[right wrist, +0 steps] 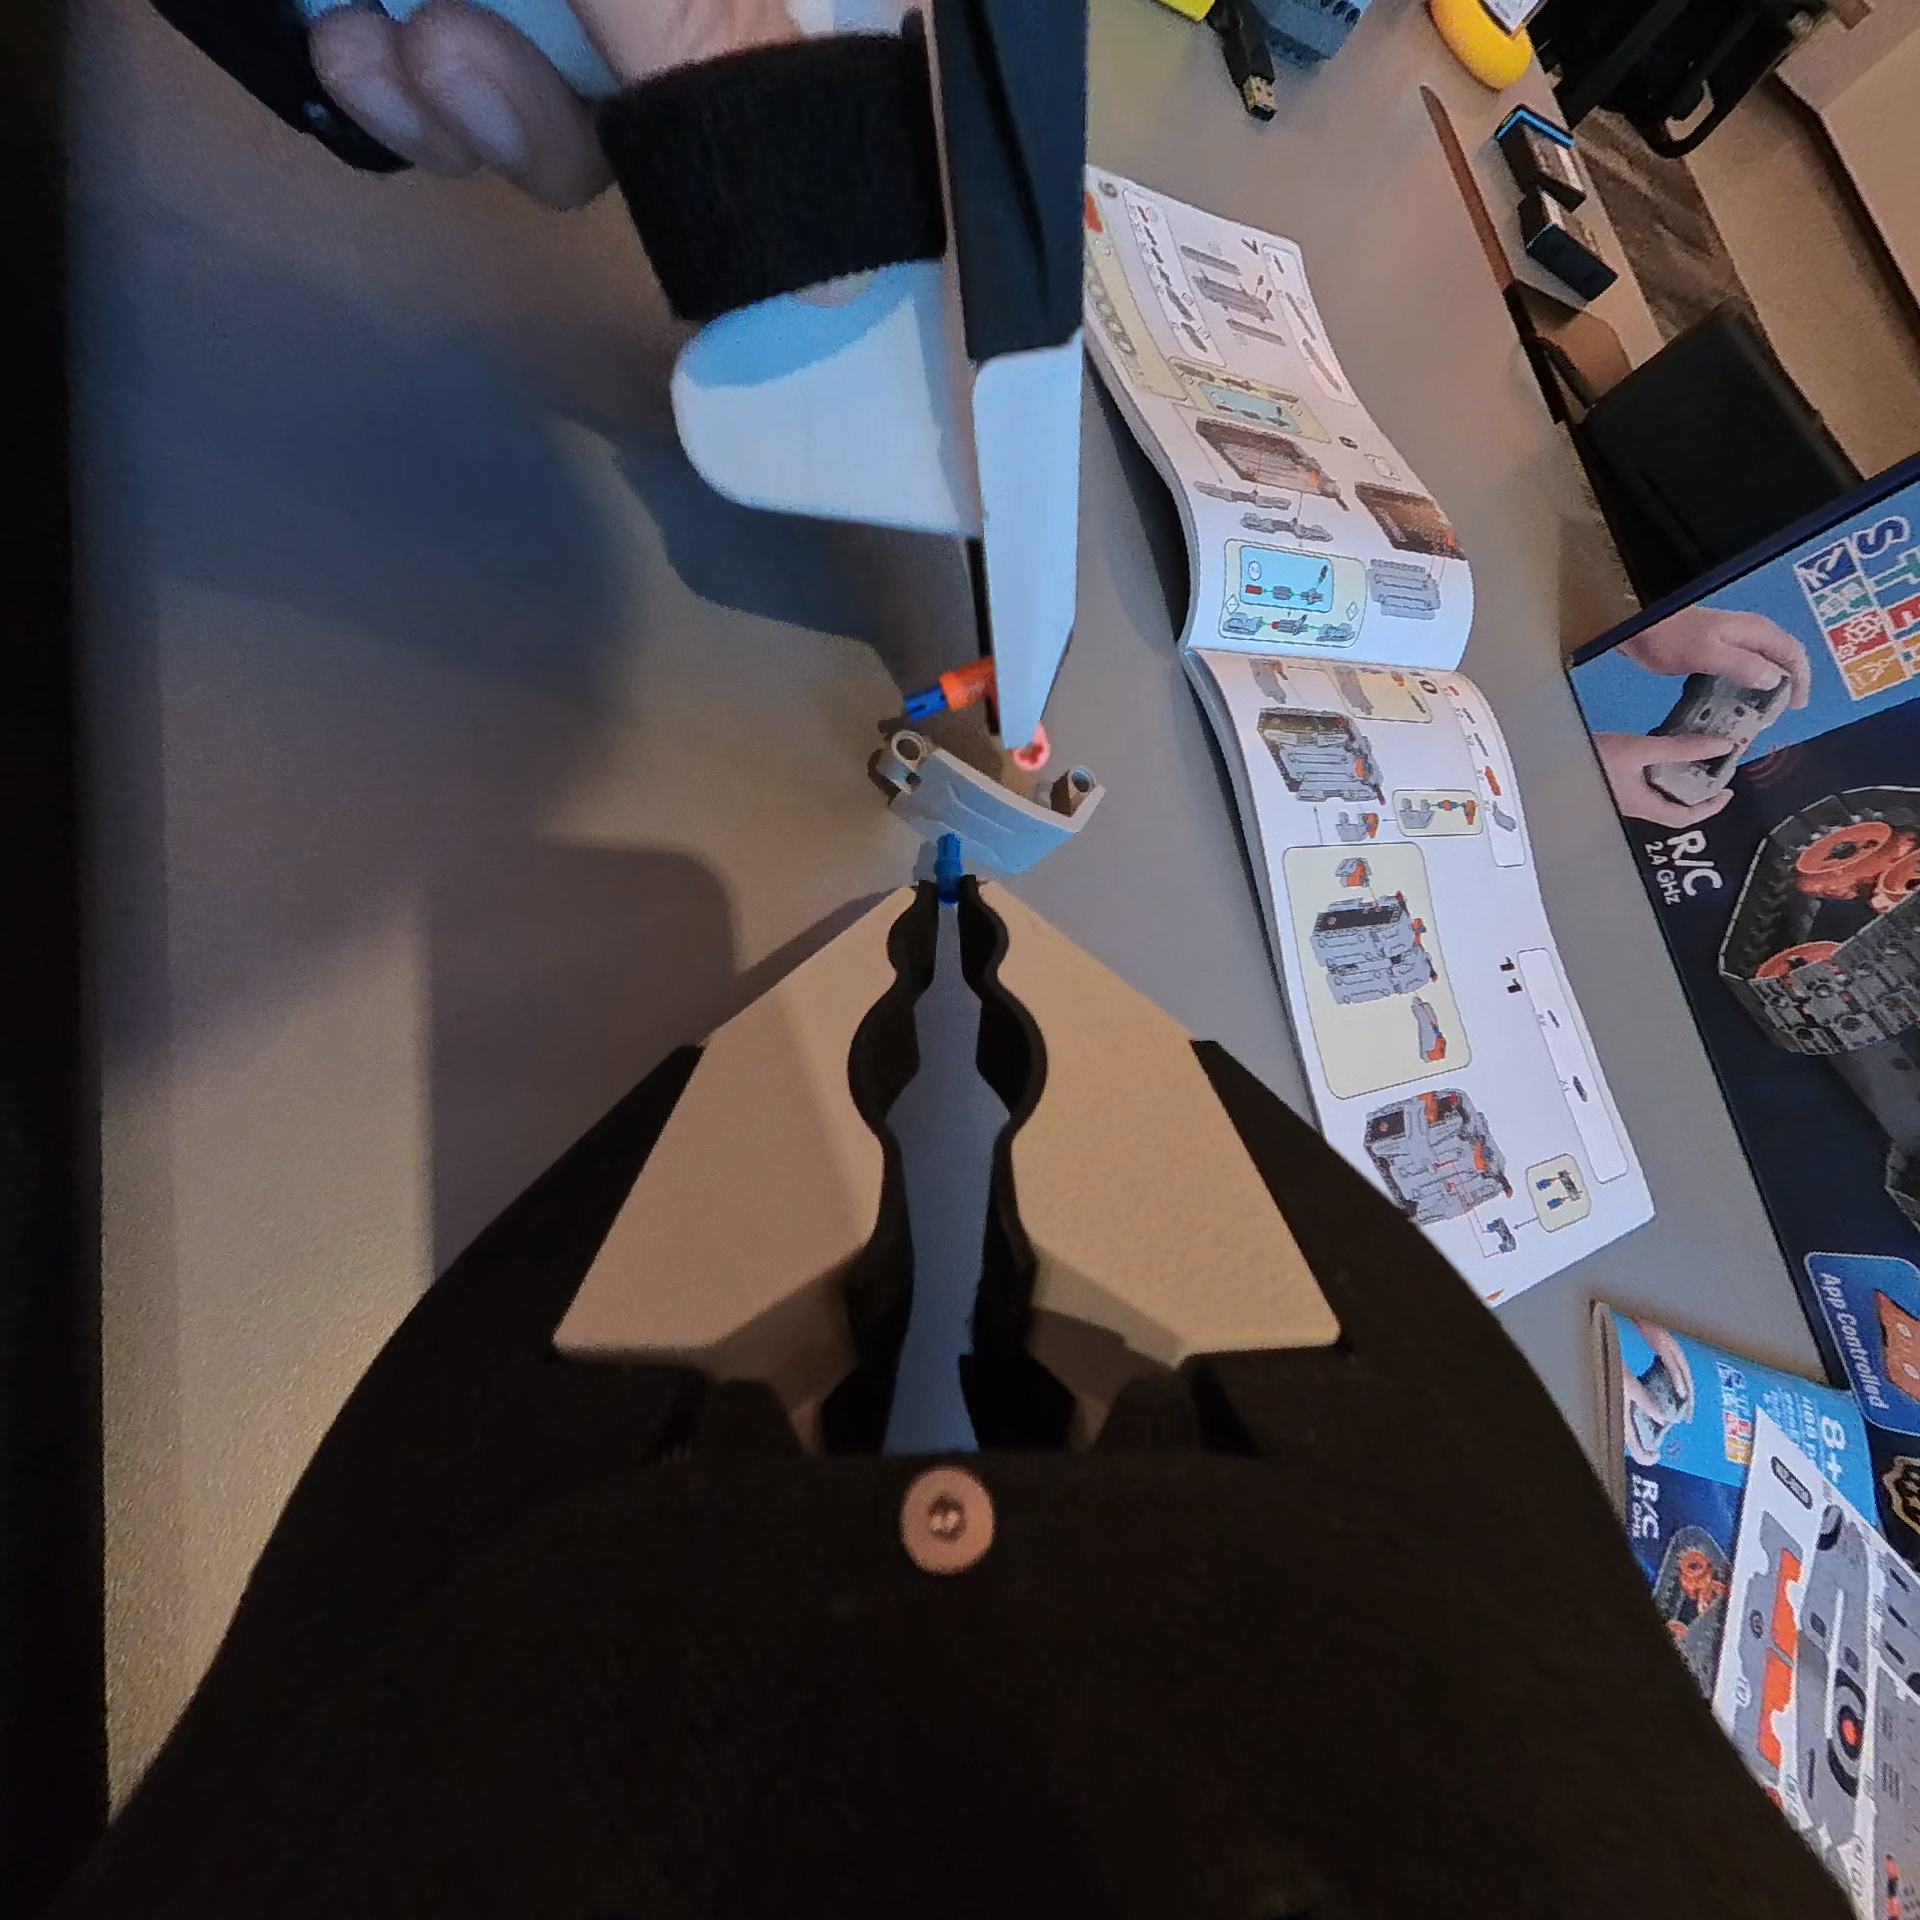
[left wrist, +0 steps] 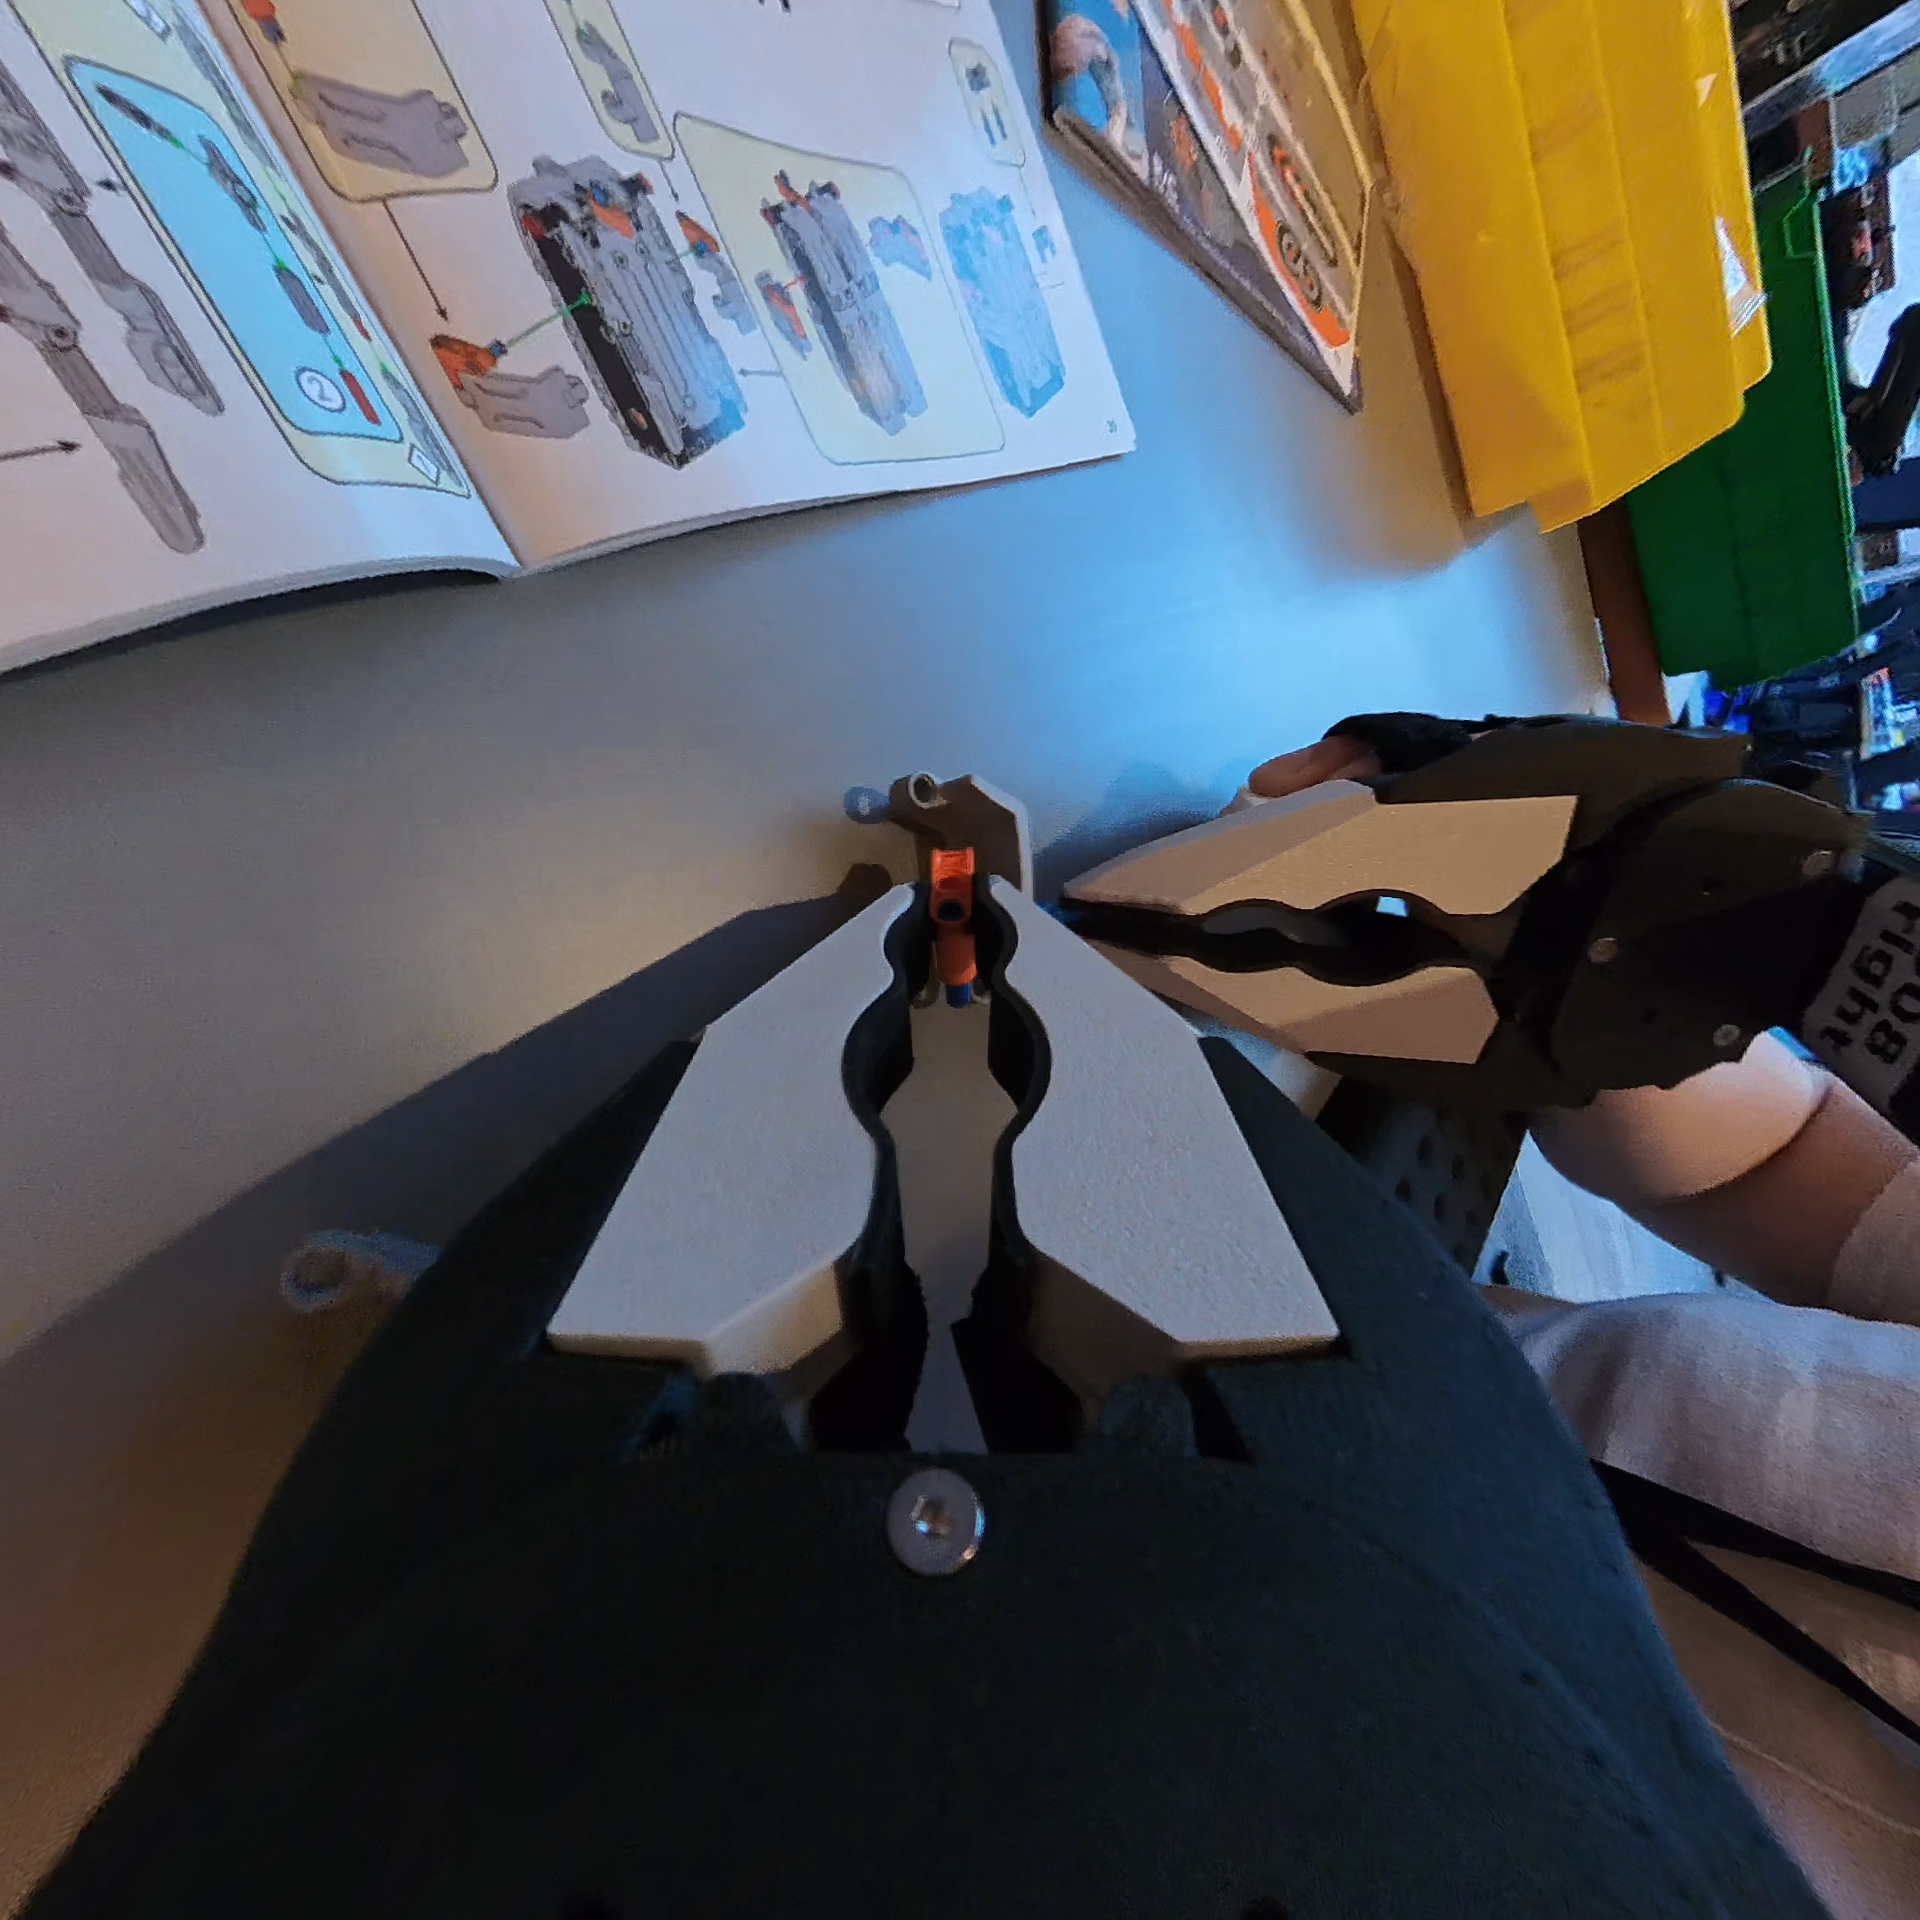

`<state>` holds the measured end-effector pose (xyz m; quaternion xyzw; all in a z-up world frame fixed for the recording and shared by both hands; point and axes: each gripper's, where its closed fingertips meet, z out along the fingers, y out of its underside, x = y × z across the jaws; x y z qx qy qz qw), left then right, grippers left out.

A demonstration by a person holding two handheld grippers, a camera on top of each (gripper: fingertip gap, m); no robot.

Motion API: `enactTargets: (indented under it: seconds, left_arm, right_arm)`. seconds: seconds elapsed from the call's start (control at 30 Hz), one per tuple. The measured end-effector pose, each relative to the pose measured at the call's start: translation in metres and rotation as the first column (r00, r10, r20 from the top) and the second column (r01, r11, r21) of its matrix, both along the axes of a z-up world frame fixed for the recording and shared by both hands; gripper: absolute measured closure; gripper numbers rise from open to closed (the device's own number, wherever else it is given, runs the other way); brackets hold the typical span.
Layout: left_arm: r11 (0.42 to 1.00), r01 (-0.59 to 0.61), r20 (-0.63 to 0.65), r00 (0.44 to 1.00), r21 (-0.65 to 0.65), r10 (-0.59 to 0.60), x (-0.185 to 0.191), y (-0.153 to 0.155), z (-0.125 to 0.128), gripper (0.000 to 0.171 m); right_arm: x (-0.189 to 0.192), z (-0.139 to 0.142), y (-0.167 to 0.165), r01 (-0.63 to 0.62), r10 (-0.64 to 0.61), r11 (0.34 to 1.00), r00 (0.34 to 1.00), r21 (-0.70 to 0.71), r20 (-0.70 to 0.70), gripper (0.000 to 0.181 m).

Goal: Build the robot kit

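Pins were small: your left gripper (left wrist: 951, 914) clenched the orange pin (left wrist: 952, 914) mid-frame, your right gripper (right wrist: 948, 883) pinched the blue pin (right wrist: 948, 862); either could have slipped beside the grey panel (right wrist: 987, 816).

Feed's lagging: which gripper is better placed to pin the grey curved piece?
Likely right: the right gripper pinches a blue pin aimed at the grey curved piece; the left gripper holds an orange connector.

**Parts count on the bench**

2 hand-held grippers: left (left wrist: 951, 914), right (right wrist: 945, 888). 1 open instruction booklet (right wrist: 1382, 831). 1 curved grey piece (right wrist: 982, 816). 1 orange connector (left wrist: 952, 914). 1 blue pin (right wrist: 948, 860). 1 dark product box (right wrist: 1787, 935). 1 yellow bin (left wrist: 1558, 239).
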<state>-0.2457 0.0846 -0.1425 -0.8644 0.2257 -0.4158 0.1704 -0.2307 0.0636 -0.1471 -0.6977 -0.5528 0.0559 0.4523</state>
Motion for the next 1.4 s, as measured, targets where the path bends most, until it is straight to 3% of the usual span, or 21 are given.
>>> enactTargets:
  seconds: [0.4,0.93,1.4]
  left_arm:
    - [1.000,-0.022,-0.029,0.999,0.019,0.023,-0.018,-0.021,0.008,0.166]
    - [0.998,0.057,-0.035,0.998,-0.019,-0.058,0.002,-0.044,-0.003,0.166]
    - [0.999,0.047,-0.037,0.998,-0.023,-0.048,0.002,-0.040,-0.008,0.166]
  right_arm:
    - [-0.001,0.000,-0.002,-0.006,0.006,1.000,1.000,-0.011,-0.014,0.178]
    - [0.015,0.004,0.009,0.053,-0.054,0.999,0.998,-0.012,-0.033,0.178]
    - [0.022,0.007,0.013,0.082,-0.086,0.996,0.993,-0.045,-0.082,0.178]
